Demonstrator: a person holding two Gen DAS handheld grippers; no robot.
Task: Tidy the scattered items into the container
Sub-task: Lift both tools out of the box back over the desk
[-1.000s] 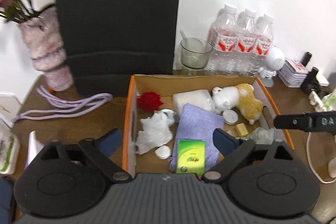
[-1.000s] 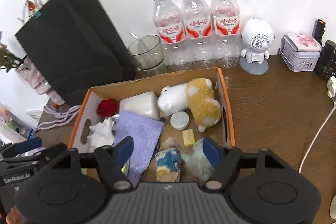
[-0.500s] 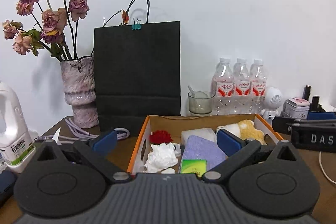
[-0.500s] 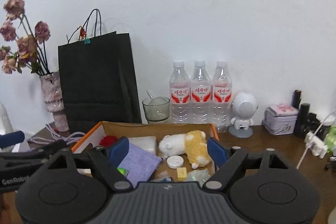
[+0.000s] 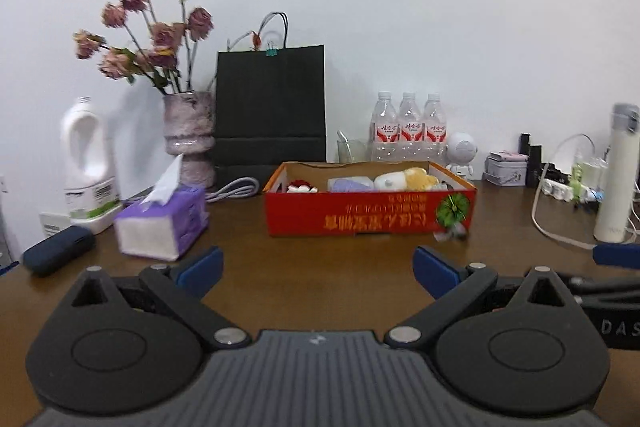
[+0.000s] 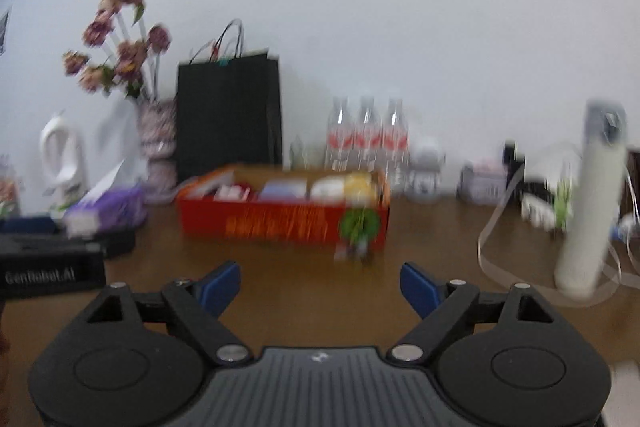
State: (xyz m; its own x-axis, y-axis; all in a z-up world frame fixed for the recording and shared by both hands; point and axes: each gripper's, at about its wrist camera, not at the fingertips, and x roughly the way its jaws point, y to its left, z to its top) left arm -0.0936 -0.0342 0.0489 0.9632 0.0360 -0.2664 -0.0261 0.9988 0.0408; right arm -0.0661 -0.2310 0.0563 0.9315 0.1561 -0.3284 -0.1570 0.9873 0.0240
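The brown table (image 5: pixel 320 267) is spread ahead of and beneath both tools, and a bare strip of it is left between the fingertips and the red cardboard box (image 5: pixel 370 215), so open room for moving is offered straight in front. The box is set ahead of the left gripper (image 5: pixel 318 269) and slightly to its right; ahead of the right gripper (image 6: pixel 320 281) it is seen slightly to the left. Its near wall is turned towards the tools, and over that edge the gathered items are seen inside: a plush toy (image 5: pixel 404 180), a lilac cloth (image 5: pixel 347 183) and a red flower (image 5: pixel 298 183). The task is judged close to done. To the left of the left gripper the tissue pack (image 5: pixel 162 223) is stood near, narrowing that side. Nothing is held by either tool: the left jaws are spread wide and empty, the right jaws are opening with nothing between them
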